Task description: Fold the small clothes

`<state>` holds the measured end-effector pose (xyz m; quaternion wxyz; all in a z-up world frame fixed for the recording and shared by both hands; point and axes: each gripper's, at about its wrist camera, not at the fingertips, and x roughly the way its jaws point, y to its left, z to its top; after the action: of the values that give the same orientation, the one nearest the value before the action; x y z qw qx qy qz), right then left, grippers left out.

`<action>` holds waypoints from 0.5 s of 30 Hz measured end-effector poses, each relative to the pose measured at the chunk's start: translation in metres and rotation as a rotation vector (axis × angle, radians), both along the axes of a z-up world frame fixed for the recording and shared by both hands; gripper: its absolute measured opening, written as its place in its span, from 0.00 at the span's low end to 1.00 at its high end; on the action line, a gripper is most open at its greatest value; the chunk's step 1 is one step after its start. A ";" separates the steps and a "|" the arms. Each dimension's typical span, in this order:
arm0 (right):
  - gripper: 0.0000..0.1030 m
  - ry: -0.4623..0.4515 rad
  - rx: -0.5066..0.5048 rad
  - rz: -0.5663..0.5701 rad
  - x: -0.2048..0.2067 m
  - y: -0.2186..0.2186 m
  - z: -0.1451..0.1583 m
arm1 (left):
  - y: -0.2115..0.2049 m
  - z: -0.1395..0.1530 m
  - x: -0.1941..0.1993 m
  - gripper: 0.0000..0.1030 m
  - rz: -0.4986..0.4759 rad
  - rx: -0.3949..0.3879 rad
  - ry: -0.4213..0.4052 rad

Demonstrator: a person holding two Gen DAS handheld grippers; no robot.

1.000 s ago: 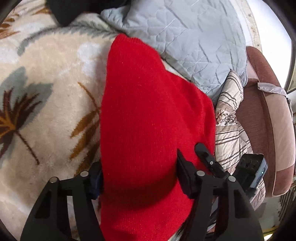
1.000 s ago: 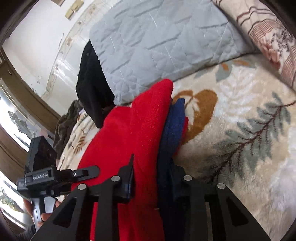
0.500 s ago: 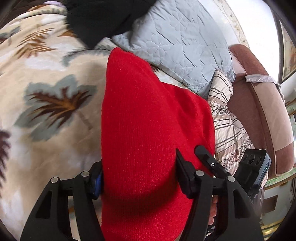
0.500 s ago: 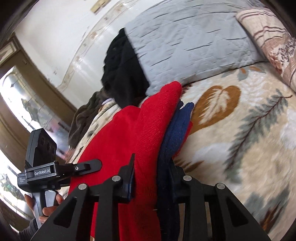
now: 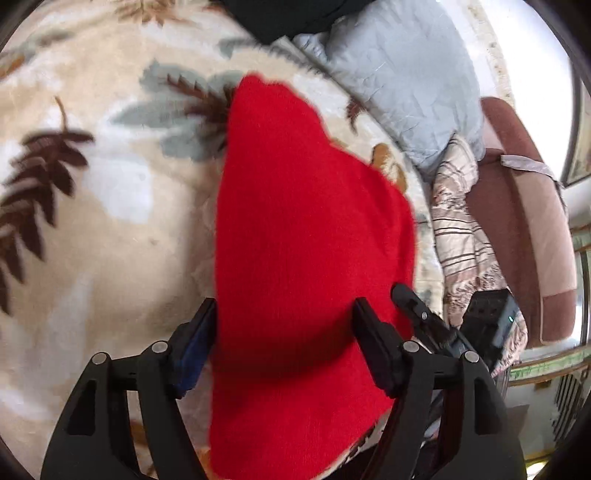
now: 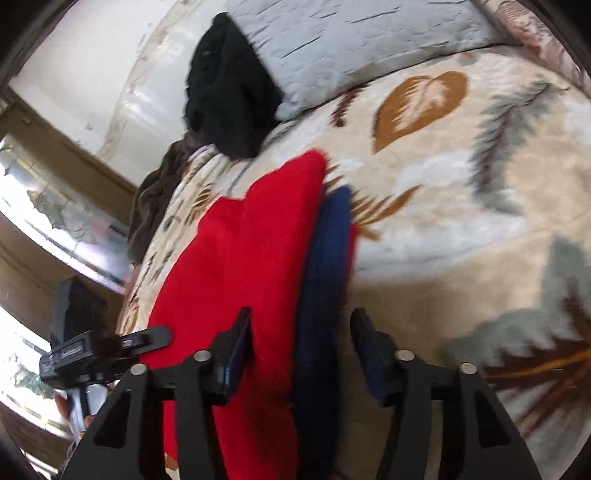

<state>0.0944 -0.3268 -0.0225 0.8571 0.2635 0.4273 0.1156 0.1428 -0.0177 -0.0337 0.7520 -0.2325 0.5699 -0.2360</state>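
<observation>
left wrist view: the red knit garment (image 5: 306, 236) fills the middle and runs out of the frame at the bottom, so its near edge is cut off. the left gripper (image 5: 284, 325) has its fingers spread wide with the red cloth lying between them; the cloth hides the inner faces of the fingers, so i cannot tell whether they press it. the right gripper (image 5: 476, 325) shows only in part at the lower right, its fingers hidden behind the garment. the garment lies over a cream plush blanket (image 5: 92, 229) printed with brown and grey leaves. at the top a dark garment (image 5: 280, 14) is cut off by the frame. a grey quilted pillow (image 5: 406, 74) lies beyond, a striped patterned cloth (image 5: 461, 221) beside it, and a brown padded chair (image 5: 524, 206) at the right.

right wrist view: motion blur softens everything. the right gripper (image 6: 301, 347) stands with its jaws apart; the red garment (image 6: 243, 266) and a navy layer (image 6: 328, 258) under its edge pass between them, a gap showing on the right side. the left gripper (image 6: 110, 343) appears at the lower left, partly hidden. the blanket (image 6: 461, 206), pillow (image 6: 351, 33), black garment (image 6: 229, 92), a brown furry cloth (image 6: 155, 206) and a pale wall (image 6: 85, 62) lie beyond.
</observation>
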 end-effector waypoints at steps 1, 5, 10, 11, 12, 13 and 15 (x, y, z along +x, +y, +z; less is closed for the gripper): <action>0.55 -0.028 -0.024 -0.025 -0.001 -0.004 0.009 | 0.003 0.010 -0.002 0.69 -0.001 0.009 -0.041; 0.50 -0.175 -0.093 -0.021 0.009 0.006 0.038 | -0.014 0.046 0.007 0.69 -0.001 0.193 -0.228; 0.14 -0.167 -0.221 0.023 0.041 0.036 0.022 | -0.058 0.023 0.037 0.71 -0.046 0.459 -0.274; 0.09 -0.125 -0.265 0.014 0.048 0.038 0.008 | -0.060 0.014 0.042 0.74 -0.045 0.469 -0.267; 0.06 -0.092 -0.297 0.013 0.053 0.037 -0.003 | -0.056 0.006 0.042 0.76 -0.039 0.459 -0.256; 0.05 -0.095 -0.318 0.011 0.056 0.037 -0.011 | -0.053 0.000 0.045 0.80 -0.032 0.440 -0.239; 0.05 -0.115 -0.318 0.016 0.056 0.035 -0.010 | -0.045 -0.008 0.054 0.81 -0.012 0.369 -0.172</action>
<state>0.1507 -0.2923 -0.0325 0.9100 0.1142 0.3926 0.0683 0.1971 -0.0627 -0.0421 0.8264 -0.0665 0.5383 -0.1509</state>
